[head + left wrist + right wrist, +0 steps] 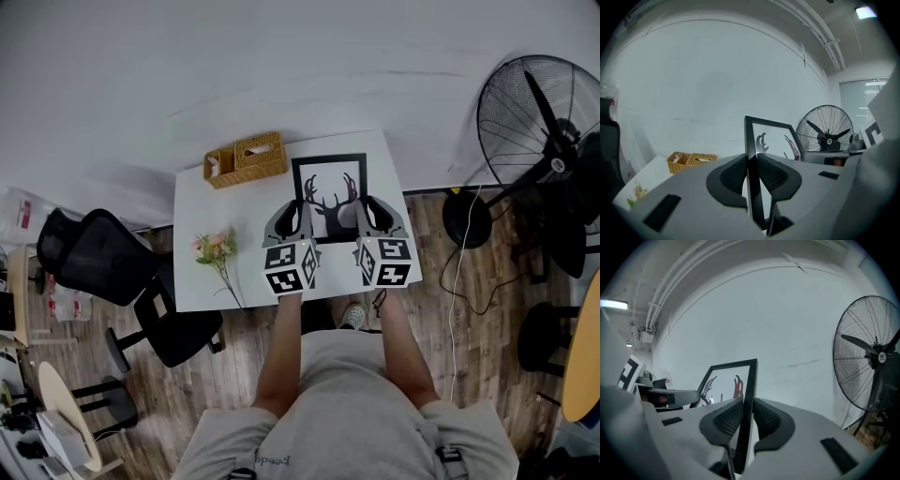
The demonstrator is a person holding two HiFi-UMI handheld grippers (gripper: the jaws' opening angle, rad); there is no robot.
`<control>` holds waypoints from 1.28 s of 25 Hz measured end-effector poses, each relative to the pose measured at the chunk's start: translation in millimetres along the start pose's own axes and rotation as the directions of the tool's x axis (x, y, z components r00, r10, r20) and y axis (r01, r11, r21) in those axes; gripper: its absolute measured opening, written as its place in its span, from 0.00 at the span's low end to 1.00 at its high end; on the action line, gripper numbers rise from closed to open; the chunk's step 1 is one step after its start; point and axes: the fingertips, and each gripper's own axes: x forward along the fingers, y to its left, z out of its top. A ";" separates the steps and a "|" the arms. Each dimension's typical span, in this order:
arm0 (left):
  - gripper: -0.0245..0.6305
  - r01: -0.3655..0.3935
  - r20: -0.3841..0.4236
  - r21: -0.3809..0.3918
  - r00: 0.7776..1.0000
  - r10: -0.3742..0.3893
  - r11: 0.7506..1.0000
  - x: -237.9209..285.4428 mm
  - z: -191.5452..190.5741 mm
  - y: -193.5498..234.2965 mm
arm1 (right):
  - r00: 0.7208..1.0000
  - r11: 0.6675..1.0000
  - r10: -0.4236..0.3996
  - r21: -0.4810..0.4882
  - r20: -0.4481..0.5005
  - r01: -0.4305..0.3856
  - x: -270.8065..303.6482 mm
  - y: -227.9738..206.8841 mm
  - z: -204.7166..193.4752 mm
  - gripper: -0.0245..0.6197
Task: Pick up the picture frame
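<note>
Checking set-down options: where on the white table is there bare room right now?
Bare: the table strip from the wicker basket forward to the flowers, and the middle beside them. Crowded: the right half, where the left gripper and right gripper hold the picture frame.

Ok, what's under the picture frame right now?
The picture frame, clamped by the left claw and right claw, hangs over the white table. Bare tabletop shows around it; the patch directly beneath is covered, so nothing there can be checked.

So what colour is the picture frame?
Black; the picture frame shows best in the left gripper view.
</note>
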 end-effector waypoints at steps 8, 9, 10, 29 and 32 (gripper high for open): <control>0.17 -0.007 0.056 0.006 0.998 0.007 1.000 -4.0 22.9 -1.0 | 0.999 1.000 -0.011 -0.011 0.051 0.011 -0.4 3.6 23.3 0.15; 0.17 -0.012 0.062 0.005 0.998 0.012 1.000 -6.0 25.0 0.6 | 0.998 1.000 -0.008 -0.013 0.056 0.008 -0.3 6.1 25.5 0.15; 0.17 -0.018 0.069 0.003 0.997 0.018 1.000 -7.9 27.3 2.2 | 0.998 1.000 -0.005 -0.015 0.061 0.006 -0.1 8.5 28.0 0.15; 0.17 -0.025 0.098 -0.015 0.995 0.027 1.000 -15.4 31.4 6.7 | 0.998 1.000 0.014 -0.024 0.064 -0.012 -2.3 16.2 31.1 0.15; 0.17 -0.022 0.087 -0.013 0.996 0.023 1.000 -13.4 27.9 4.5 | 0.998 1.000 0.009 -0.020 0.054 -0.008 -2.7 13.1 26.5 0.15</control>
